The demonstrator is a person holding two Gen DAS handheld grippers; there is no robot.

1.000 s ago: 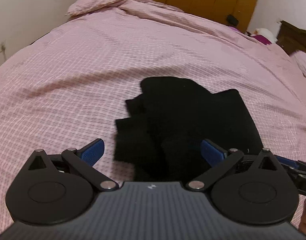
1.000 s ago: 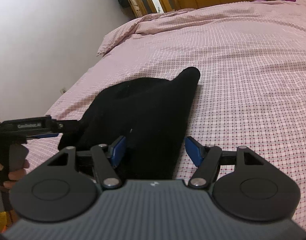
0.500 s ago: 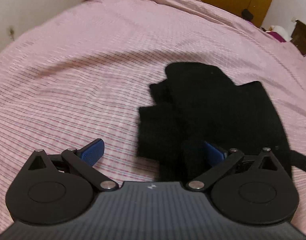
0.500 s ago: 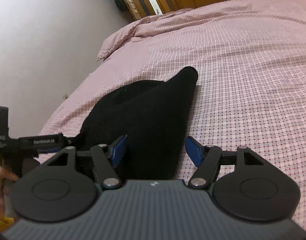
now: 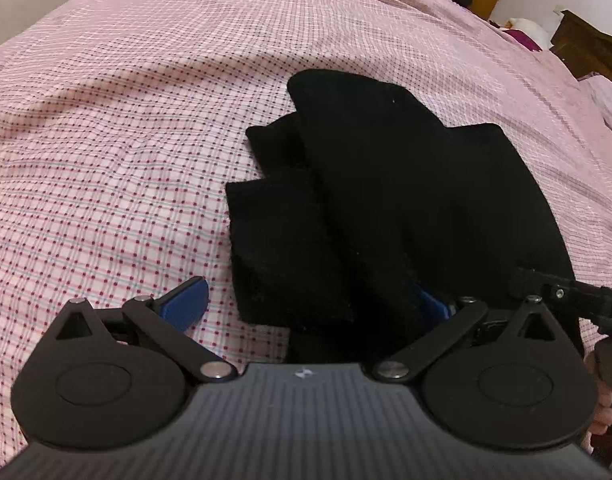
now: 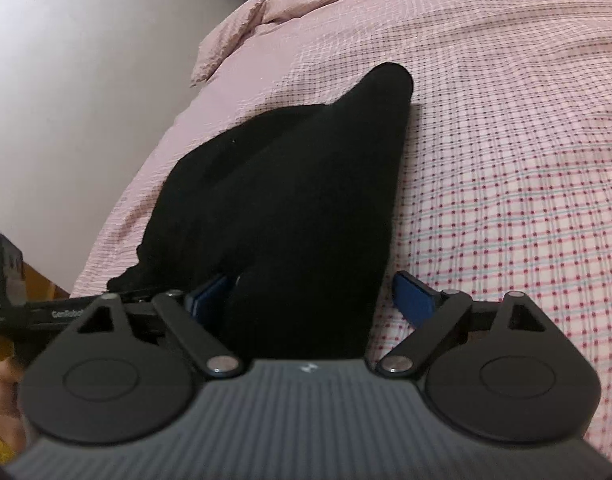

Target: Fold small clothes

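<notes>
Black garment (image 5: pixel 406 208) on bed (image 5: pixel 105 140): soft, light, floppy. Left gripper (image 5: pixel 306 300) fingers wide; right gripper (image 6: pixel 310 292) fingers wide, just opened, hem between. Pinch near corners.

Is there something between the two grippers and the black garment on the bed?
Nothing visible. The black knitted garment lies alone on the pink checked bedsheet. Its near edge already sits between the open jaws of the left gripper and right gripper.
</notes>
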